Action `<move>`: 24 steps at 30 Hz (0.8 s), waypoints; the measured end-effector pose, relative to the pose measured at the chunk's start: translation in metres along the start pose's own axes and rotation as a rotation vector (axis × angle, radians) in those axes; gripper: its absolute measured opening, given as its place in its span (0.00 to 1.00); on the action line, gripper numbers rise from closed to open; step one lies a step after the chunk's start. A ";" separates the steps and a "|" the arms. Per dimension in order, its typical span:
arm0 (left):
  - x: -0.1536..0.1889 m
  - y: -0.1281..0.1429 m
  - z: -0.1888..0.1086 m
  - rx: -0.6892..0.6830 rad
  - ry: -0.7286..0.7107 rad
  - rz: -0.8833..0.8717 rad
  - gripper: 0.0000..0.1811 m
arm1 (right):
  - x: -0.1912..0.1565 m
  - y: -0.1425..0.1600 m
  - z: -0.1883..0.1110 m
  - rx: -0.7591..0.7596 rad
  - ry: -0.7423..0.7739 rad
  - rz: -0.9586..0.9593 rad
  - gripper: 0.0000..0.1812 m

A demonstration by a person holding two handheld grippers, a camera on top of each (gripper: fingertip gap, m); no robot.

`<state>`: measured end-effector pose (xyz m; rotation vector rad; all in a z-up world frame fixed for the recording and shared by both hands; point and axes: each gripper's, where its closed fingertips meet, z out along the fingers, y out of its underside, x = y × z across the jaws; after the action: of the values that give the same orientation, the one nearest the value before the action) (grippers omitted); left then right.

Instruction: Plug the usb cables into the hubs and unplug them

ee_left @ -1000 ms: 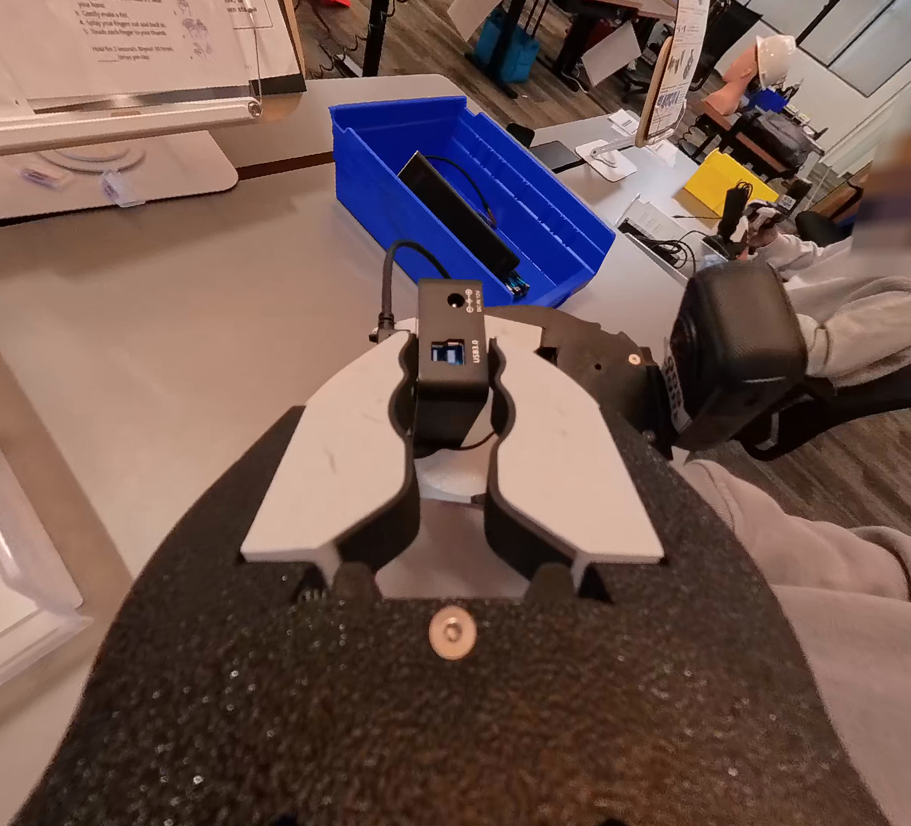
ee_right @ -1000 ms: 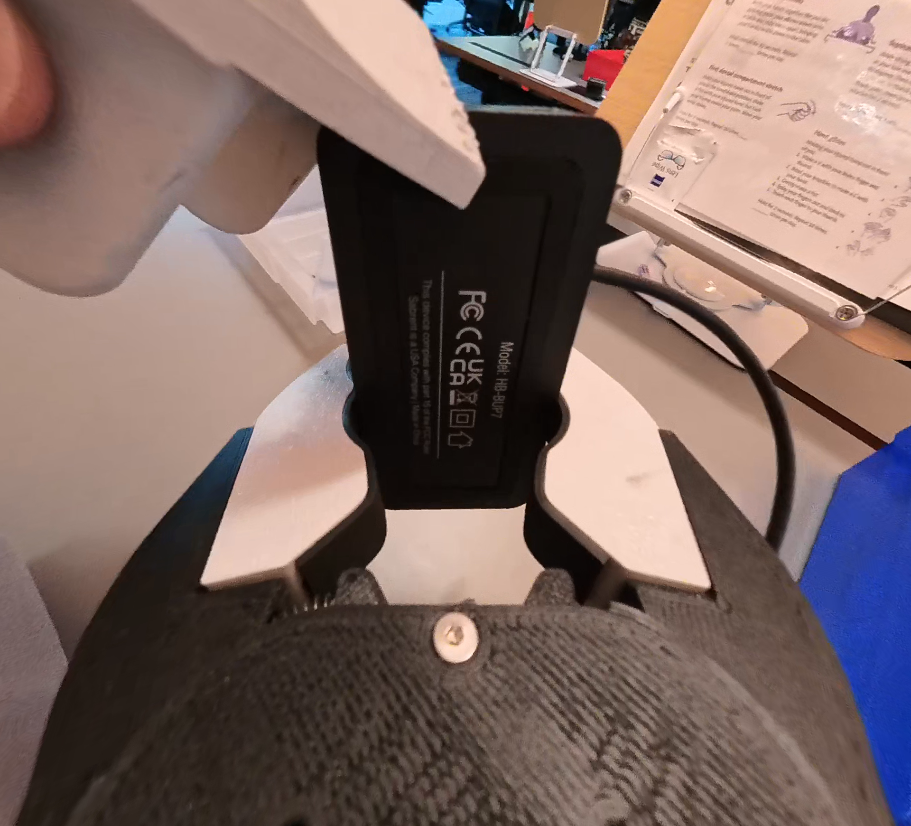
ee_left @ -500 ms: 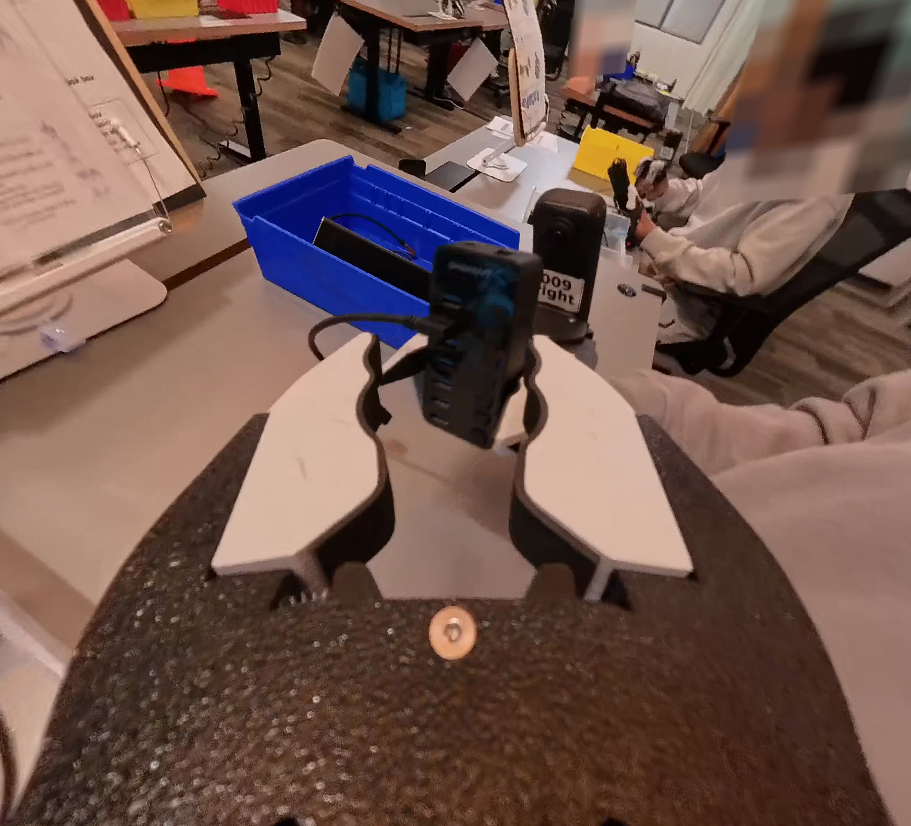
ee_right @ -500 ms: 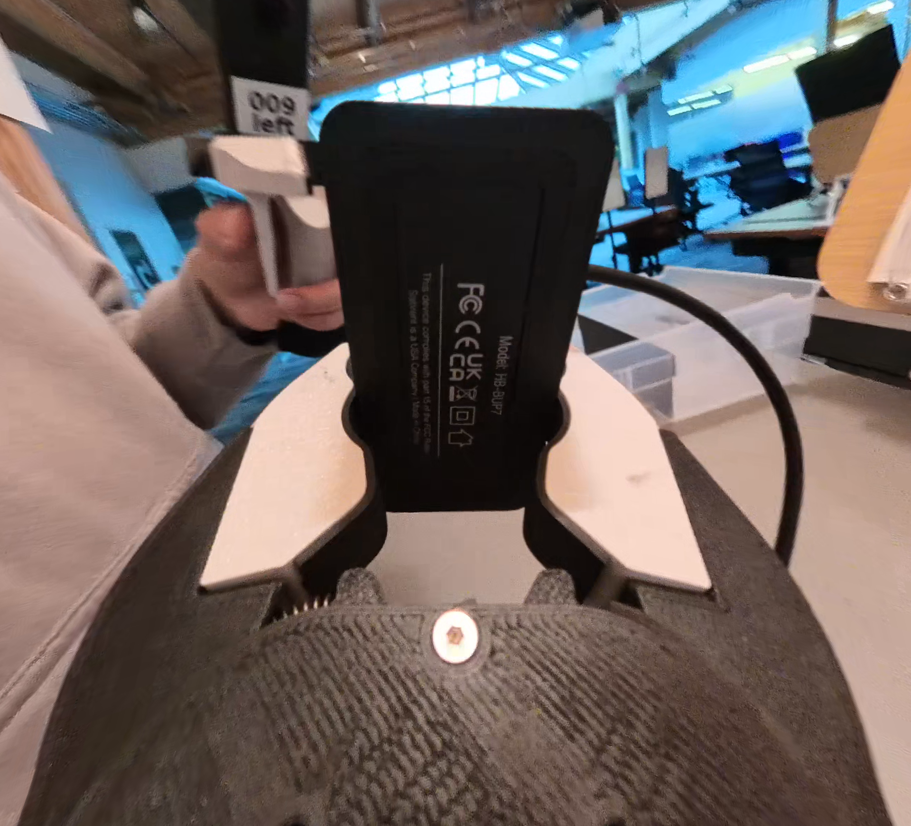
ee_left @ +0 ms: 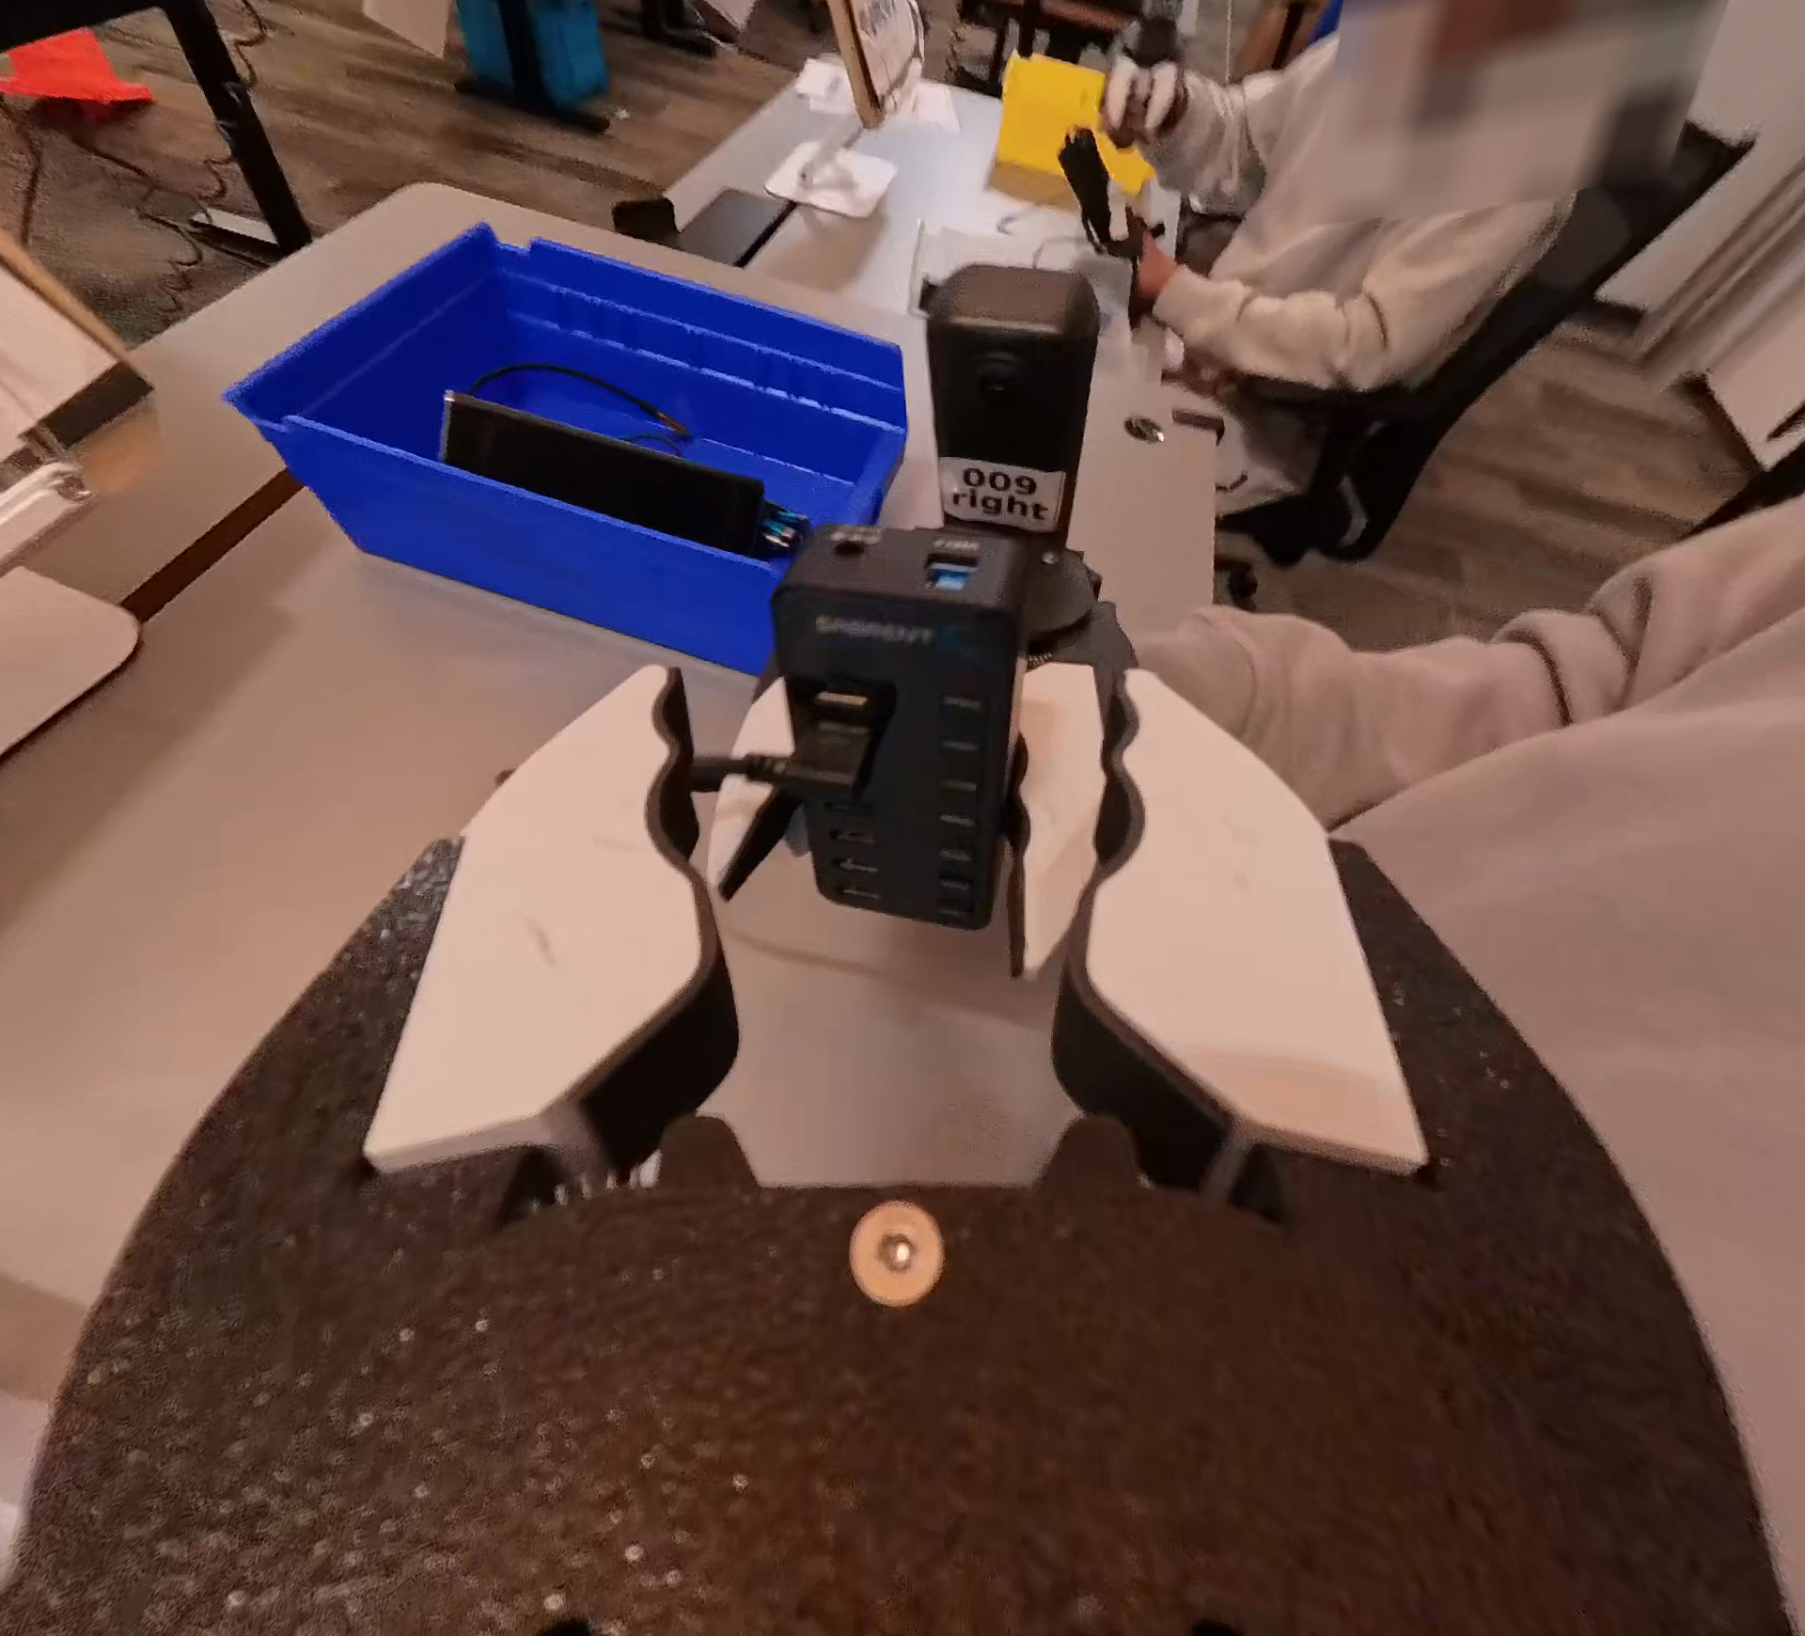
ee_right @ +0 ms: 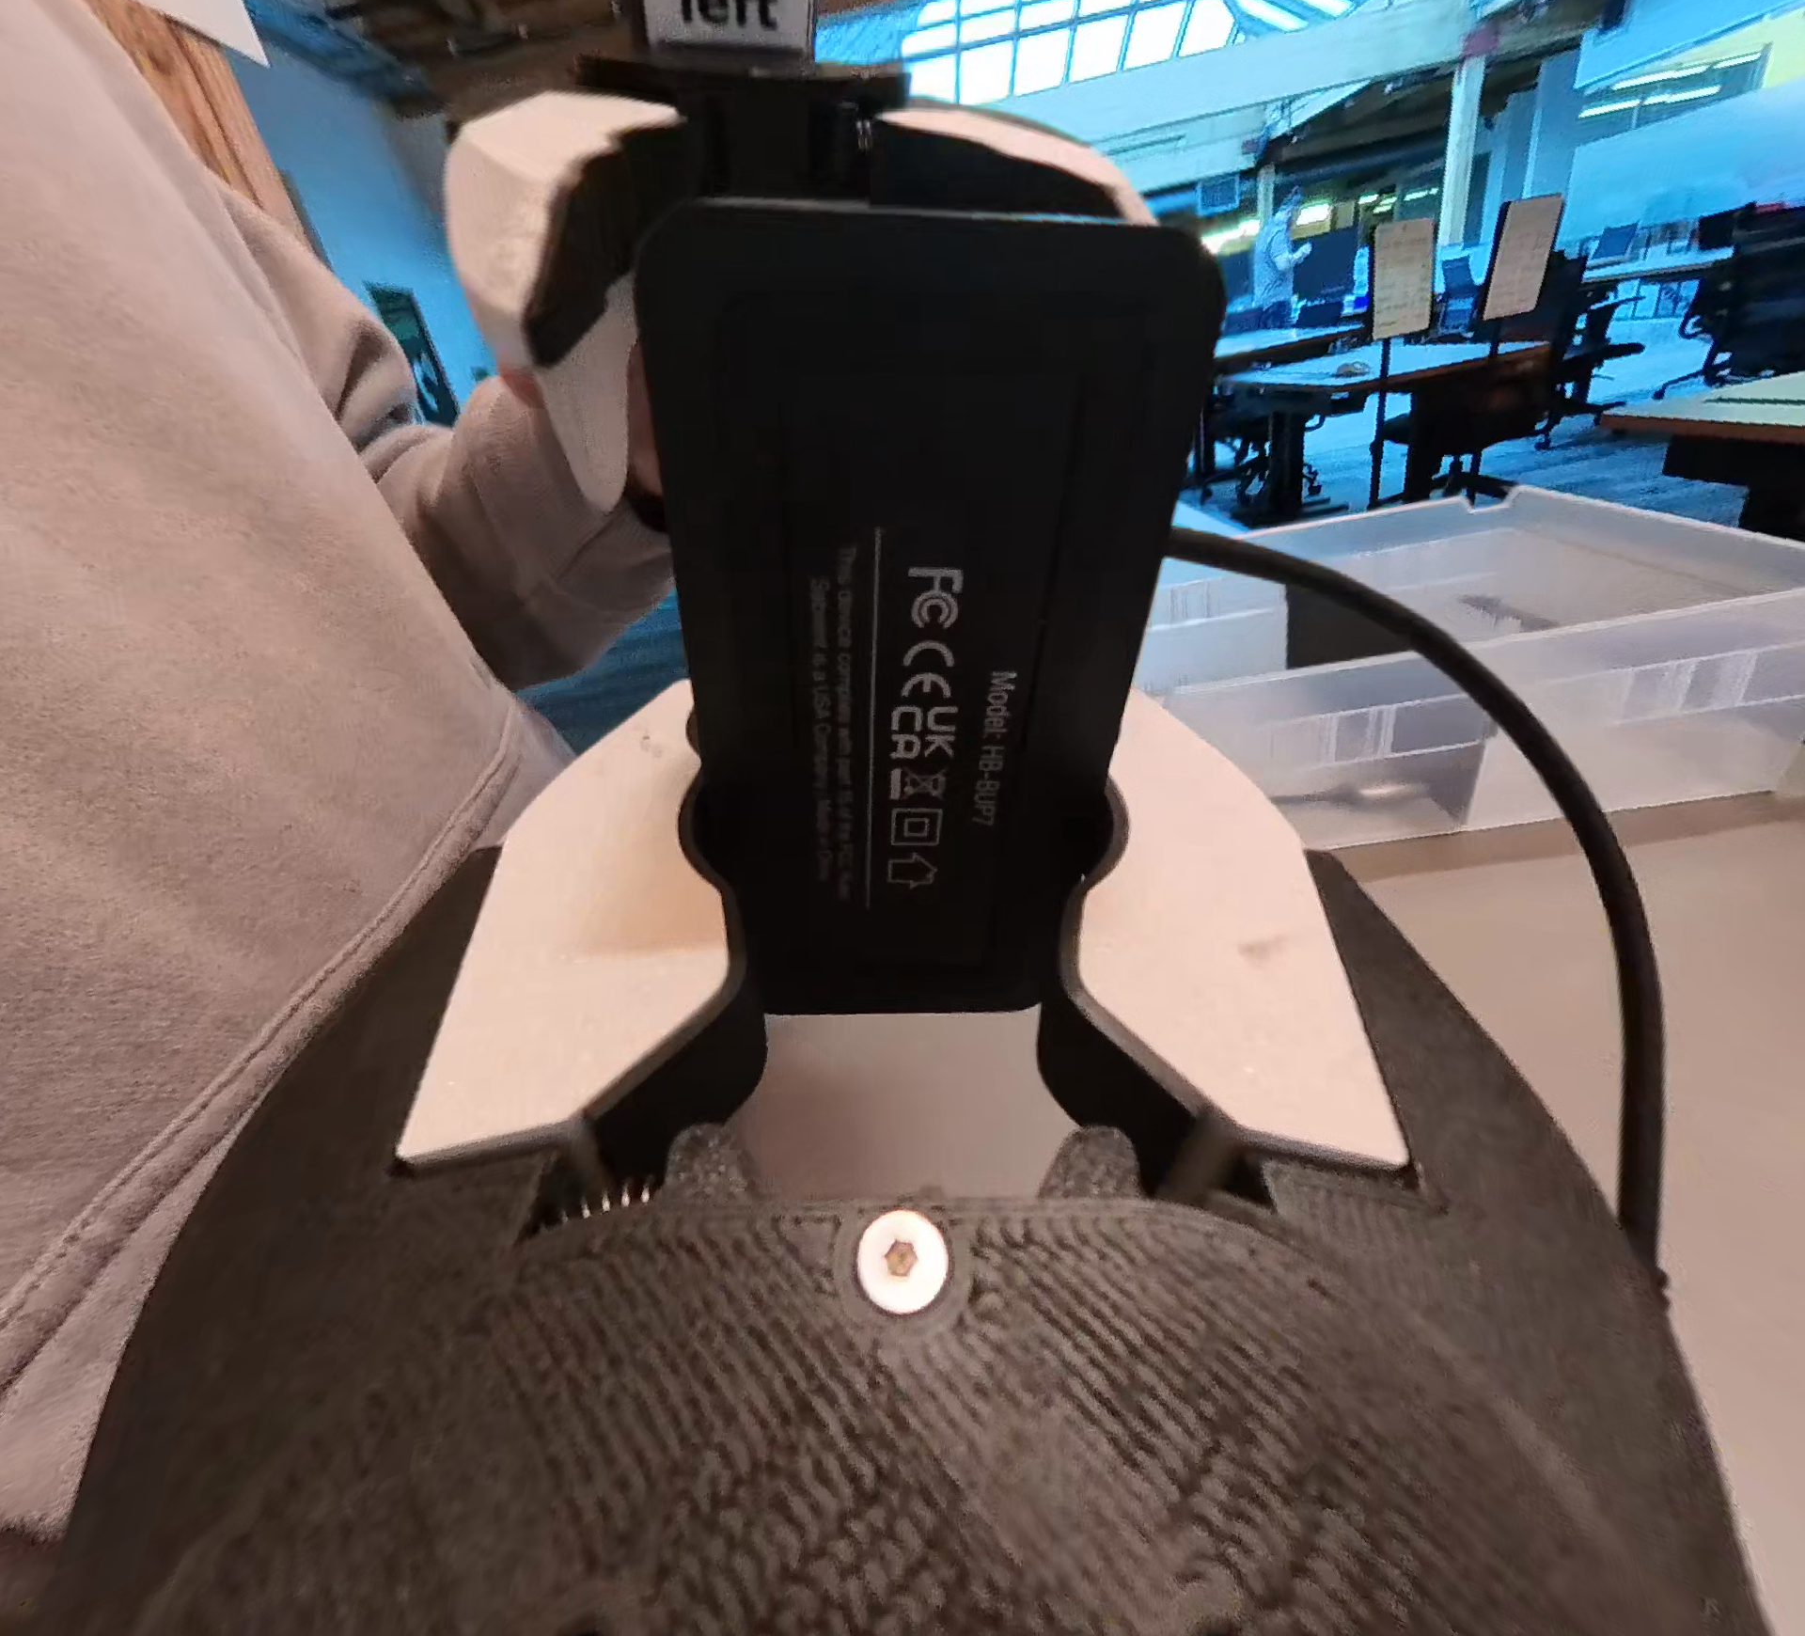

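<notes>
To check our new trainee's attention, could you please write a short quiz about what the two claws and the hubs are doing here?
1. True or false: the left claw is clamped on the raised hub.
2. Where does the second hub lie? A the blue bin; B a drawer; C a bag.
3. What holds the raised hub?
Key: 1 false, its jaws stand open; 2 A; 3 the right claw.
</notes>
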<state>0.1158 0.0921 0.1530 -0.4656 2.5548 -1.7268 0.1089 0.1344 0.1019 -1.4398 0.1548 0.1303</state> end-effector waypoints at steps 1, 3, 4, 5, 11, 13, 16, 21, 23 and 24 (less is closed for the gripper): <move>0.004 0.003 0.006 -0.016 0.013 0.007 0.44 | -0.001 0.002 0.002 -0.020 0.003 -0.016 0.39; 0.007 0.006 0.016 -0.027 0.023 -0.005 0.42 | -0.008 0.006 0.005 -0.064 -0.029 -0.048 0.39; 0.008 0.007 0.019 -0.024 0.029 -0.008 0.38 | -0.010 0.007 0.006 -0.075 -0.034 -0.058 0.39; 0.009 0.008 0.020 -0.016 0.032 -0.001 0.33 | -0.010 0.008 0.007 -0.088 -0.026 -0.067 0.39; 0.013 0.007 0.021 0.043 -0.059 0.166 0.32 | -0.011 0.003 0.008 -0.045 -0.014 -0.022 0.41; 0.016 0.010 0.022 0.029 -0.077 0.239 0.32 | -0.009 0.004 0.009 -0.052 -0.009 -0.022 0.43; 0.014 0.010 0.019 0.049 -0.068 0.206 0.32 | -0.010 0.007 0.013 -0.103 0.003 -0.032 0.43; 0.012 0.010 0.013 0.076 -0.032 0.179 0.33 | -0.007 0.007 0.013 -0.143 0.025 -0.104 0.41; 0.012 0.015 0.012 0.055 -0.011 0.154 0.33 | -0.005 0.012 0.011 -0.180 0.040 -0.121 0.40; 0.011 0.016 0.011 0.050 -0.004 0.126 0.33 | -0.004 0.014 0.011 -0.195 0.044 -0.120 0.40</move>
<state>0.1033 0.0849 0.1364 -0.2991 2.4728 -1.7403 0.1029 0.1466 0.0908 -1.6428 0.0932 0.0149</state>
